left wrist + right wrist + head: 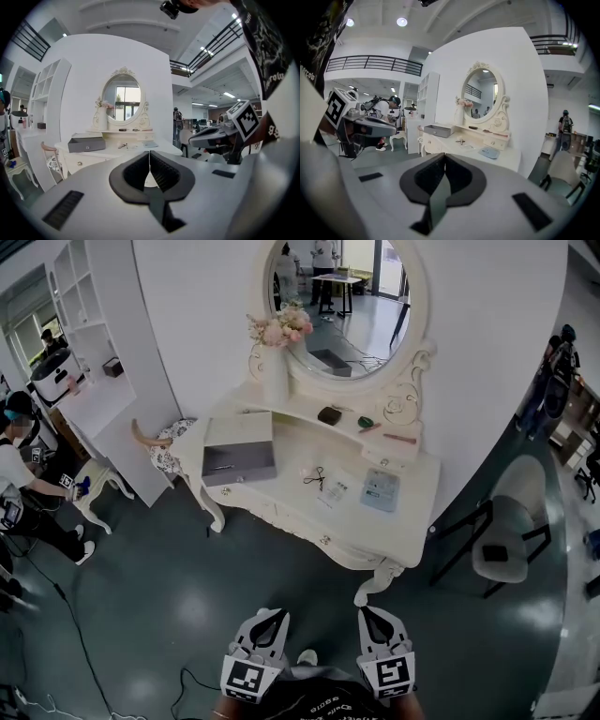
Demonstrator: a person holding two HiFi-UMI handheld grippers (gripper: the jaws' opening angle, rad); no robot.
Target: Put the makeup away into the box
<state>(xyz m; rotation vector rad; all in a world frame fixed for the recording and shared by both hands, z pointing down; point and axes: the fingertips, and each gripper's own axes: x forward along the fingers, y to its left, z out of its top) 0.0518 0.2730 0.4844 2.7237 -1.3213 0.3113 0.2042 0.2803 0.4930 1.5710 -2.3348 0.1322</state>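
Note:
A white vanity table [412, 512] stands a few steps ahead. On its left end sits an open grey box [239, 448]. Makeup lies spread on the top: a dark compact [329, 414], a small green item [366, 422], a pink pencil [400, 438], a small black item [315, 476] and a pale blue palette [381, 490]. My left gripper [273, 619] and right gripper [372, 617] hang side by side at the bottom of the head view, well short of the table. Both are shut with nothing between the pads, as the left gripper [149, 158] and right gripper [444, 161] views show.
An oval mirror [342, 296] and a vase of flowers [275, 352] stand at the table's back. A grey chair [506, 531] is to the right, a stool [173, 442] and a white shelf unit [89, 352] to the left. A person [23, 484] stands far left.

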